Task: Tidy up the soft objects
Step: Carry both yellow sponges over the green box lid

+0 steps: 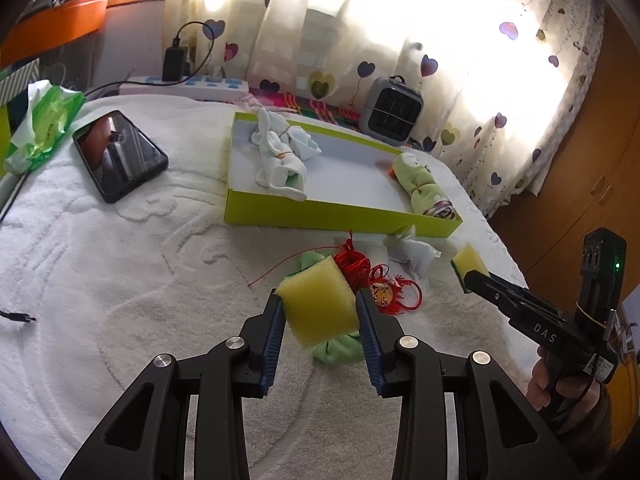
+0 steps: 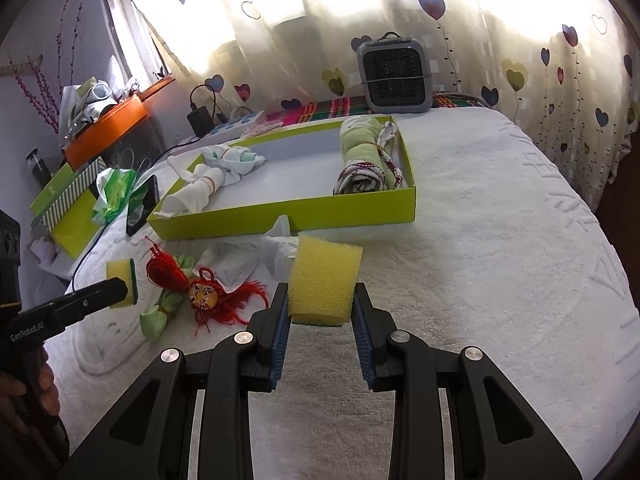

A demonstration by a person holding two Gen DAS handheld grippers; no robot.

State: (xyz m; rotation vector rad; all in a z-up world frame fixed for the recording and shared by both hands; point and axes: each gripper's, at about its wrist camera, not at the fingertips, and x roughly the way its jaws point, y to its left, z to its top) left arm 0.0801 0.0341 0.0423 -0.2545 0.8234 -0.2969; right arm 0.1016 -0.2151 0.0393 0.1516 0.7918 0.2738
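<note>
My left gripper (image 1: 320, 304) is shut on a yellow sponge (image 1: 318, 304), held above a green cloth roll (image 1: 338, 350) and a red tasselled charm (image 1: 380, 288) on the white towel. My right gripper (image 2: 320, 296) is shut on a second yellow sponge (image 2: 324, 280), held over the towel just in front of the lime tray (image 2: 280, 216). The tray holds white sock bundles (image 1: 280, 156) at its left and a green rolled cloth (image 1: 420, 184) at its right. A crumpled white cloth (image 1: 412, 252) lies before the tray. Each gripper shows in the other's view, the left (image 2: 120, 286) and the right (image 1: 472, 270).
A black phone (image 1: 120, 156) and a green tissue pack (image 1: 40, 124) lie at the left. A grey heater (image 1: 390, 112) and a power strip (image 1: 184, 84) stand behind the tray by the heart curtain. An orange shelf (image 2: 104, 128) is far left.
</note>
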